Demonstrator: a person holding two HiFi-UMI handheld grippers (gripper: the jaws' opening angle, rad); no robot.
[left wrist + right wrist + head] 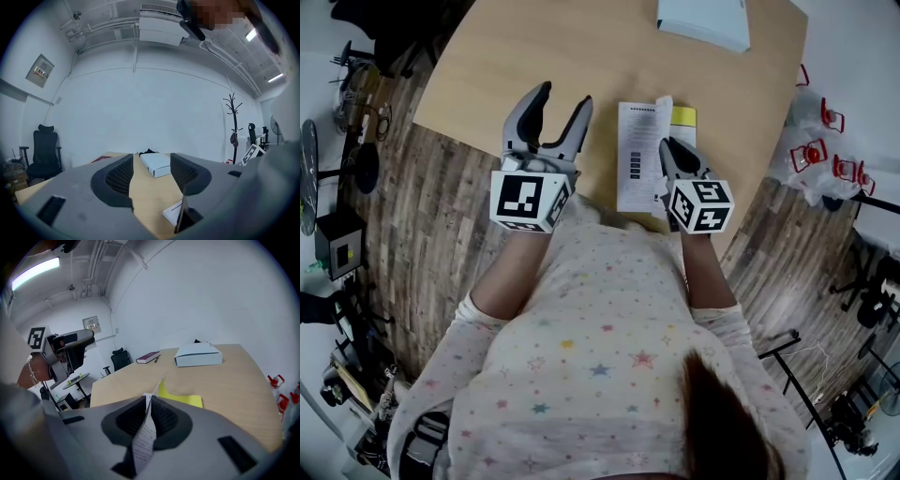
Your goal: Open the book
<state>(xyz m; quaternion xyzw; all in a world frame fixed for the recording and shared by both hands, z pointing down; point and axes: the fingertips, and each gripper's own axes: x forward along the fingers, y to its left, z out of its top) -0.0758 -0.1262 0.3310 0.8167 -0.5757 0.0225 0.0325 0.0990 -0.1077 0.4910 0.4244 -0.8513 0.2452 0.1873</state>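
- Under both claws, the pale wooden desk [534, 84] fills the middle of the scene. Its left and far parts are bare, which leaves plenty of room to swing a cover over.
- At the far right edge sits a white box [703, 23], well apart from the work and unlikely to get in the way.
- Close to the near edge, right of centre, lies the book [637, 159], a thin printed booklet with a yellow leaf [683, 116] showing beneath on its right side.
- The left claw [565, 94] hovers just left of the book with its jaws apart and nothing between them. It seems placed to steady the book or catch the turning leaf.
- The right claw [673, 150] is clamped on a white printed page [143, 437] at the book's near right. It holds the page on edge, lifted off the yellow leaf, so the opening looks begun but not finished.
- Turning that page leftward would need the left claw to give way.
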